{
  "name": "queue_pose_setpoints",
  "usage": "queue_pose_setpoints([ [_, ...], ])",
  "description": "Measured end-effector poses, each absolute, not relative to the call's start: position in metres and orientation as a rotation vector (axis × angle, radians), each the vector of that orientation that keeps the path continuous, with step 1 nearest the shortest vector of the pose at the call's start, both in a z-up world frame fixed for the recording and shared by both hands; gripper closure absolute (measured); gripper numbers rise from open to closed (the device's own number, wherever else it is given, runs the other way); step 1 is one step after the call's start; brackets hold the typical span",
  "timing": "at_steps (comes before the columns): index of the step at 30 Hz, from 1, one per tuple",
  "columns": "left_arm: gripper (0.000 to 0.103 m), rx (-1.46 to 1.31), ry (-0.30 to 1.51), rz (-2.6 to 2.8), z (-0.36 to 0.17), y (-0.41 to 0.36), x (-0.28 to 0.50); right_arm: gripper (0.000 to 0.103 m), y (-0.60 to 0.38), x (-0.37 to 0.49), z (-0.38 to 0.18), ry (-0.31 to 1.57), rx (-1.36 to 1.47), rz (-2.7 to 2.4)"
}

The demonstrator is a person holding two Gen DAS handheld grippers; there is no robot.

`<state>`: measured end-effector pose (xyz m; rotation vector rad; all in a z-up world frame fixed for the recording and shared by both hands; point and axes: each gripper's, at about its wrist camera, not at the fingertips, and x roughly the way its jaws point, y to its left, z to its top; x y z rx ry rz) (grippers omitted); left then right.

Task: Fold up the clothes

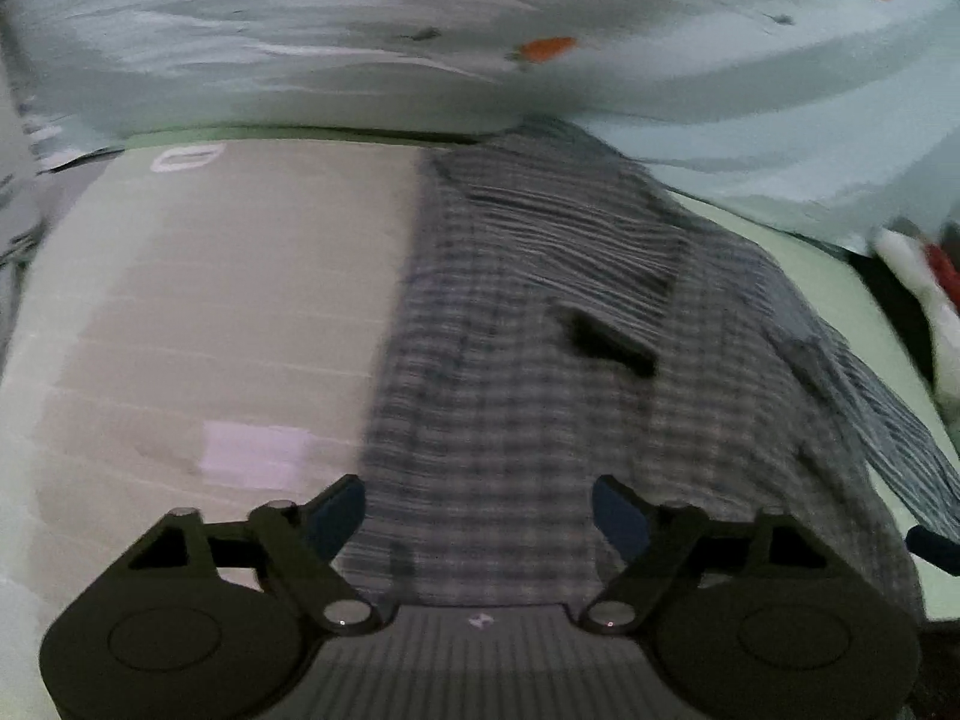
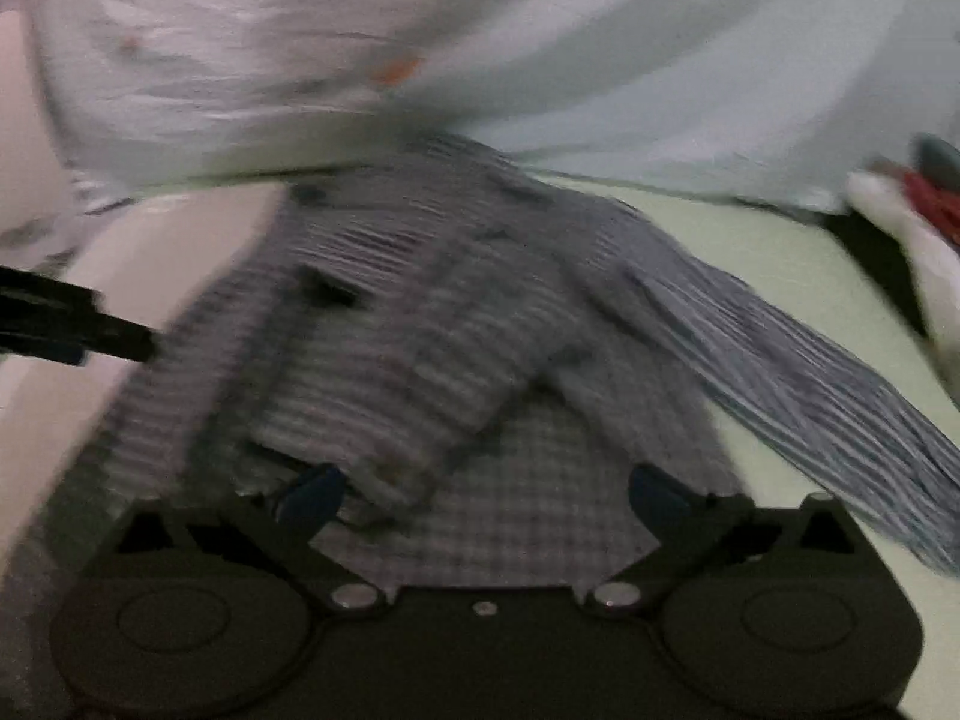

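A grey checked shirt [image 1: 540,372] lies spread on a pale board [image 1: 198,312], its collar end away from me and one sleeve trailing to the right. My left gripper [image 1: 480,513] is open just above the shirt's near hem, holding nothing. In the right wrist view the same shirt [image 2: 420,348] lies partly folded, a sleeve [image 2: 810,396] stretching to the right over the green surface. My right gripper [image 2: 486,495] is open over the shirt's near part, empty. The left gripper's dark tip [image 2: 90,330] shows at the left edge. Both views are blurred.
A pale blue sheet with orange marks [image 1: 540,48] bunches behind the board. A white and red cloth [image 1: 924,282] lies at the far right. Green surface [image 2: 780,252] lies to the right of the shirt.
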<state>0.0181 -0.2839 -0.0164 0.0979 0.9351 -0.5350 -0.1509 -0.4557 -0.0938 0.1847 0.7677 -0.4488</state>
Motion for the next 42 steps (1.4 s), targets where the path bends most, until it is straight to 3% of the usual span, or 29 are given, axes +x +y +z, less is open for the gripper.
queue_pose_setpoints([
  [5, 0.045, 0.130, 0.946, -0.642, -0.022, -0.321, 0.001, 0.000, -0.487, -0.183, -0.116, 0.815, 0.262, -0.597],
  [18, 0.047, 0.212, 1.000, -0.657, -0.067, -0.387, -0.004, 0.000, -0.501, -0.228, -0.139, 0.809, 0.299, -0.611],
  [20, 0.058, 0.227, 0.987, -0.652, -0.067, -0.389, -0.005, 0.000, -0.502, -0.228, -0.140, 0.804, 0.296, -0.609],
  [22, 0.080, 0.234, 0.988, -0.633, -0.065, -0.388, -0.006, 0.000, -0.501, -0.228, -0.140, 0.802, 0.294, -0.615],
  [25, 0.099, 0.197, 0.995, -0.622, -0.059, -0.381, -0.006, 0.000, -0.504, -0.223, -0.142, 0.792, 0.296, -0.627],
  [42, 0.100, -0.269, 1.009, -0.572, 0.020, -0.256, -0.069, 0.000, -0.498, -0.224, -0.147, 0.722, 0.297, -0.695],
])
